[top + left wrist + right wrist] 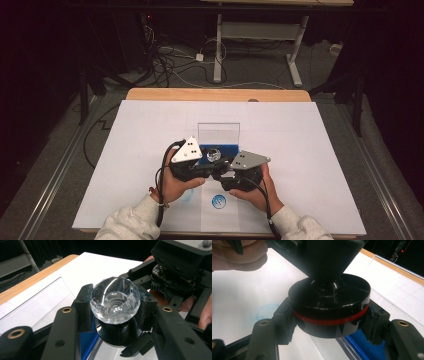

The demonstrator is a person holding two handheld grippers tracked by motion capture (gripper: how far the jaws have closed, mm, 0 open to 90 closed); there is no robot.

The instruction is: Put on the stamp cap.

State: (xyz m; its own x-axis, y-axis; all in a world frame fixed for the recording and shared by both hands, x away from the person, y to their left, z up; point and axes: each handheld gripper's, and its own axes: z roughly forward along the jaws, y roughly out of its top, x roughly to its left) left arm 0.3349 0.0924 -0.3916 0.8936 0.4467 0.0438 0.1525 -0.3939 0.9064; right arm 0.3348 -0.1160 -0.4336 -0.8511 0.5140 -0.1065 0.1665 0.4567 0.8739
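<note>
A black disc base [329,307] with a red band around its edge is being pinched between the two jaws of the right gripper [329,322], closest to that gripper's camera; a dark cone-shaped stem is being seen rising from the disc's top face. In the left gripper view, a faceted clear crystal ball [115,300] is being clamped between the jaws of the left gripper [115,306], with the black base sitting directly beneath the crystal and touching it. In the high view, both grippers are being held close together above the near middle of the white sheet [310,150] covering the table, the left gripper [192,162] and the right gripper [237,172] meeting at the crystal ball [213,154]. The object is being held just over a blue foam pad [227,150], in front of an upright clear plastic panel [218,134]. A round blue logo [218,201] is being noted on the sheet, near the person's hands.
</note>
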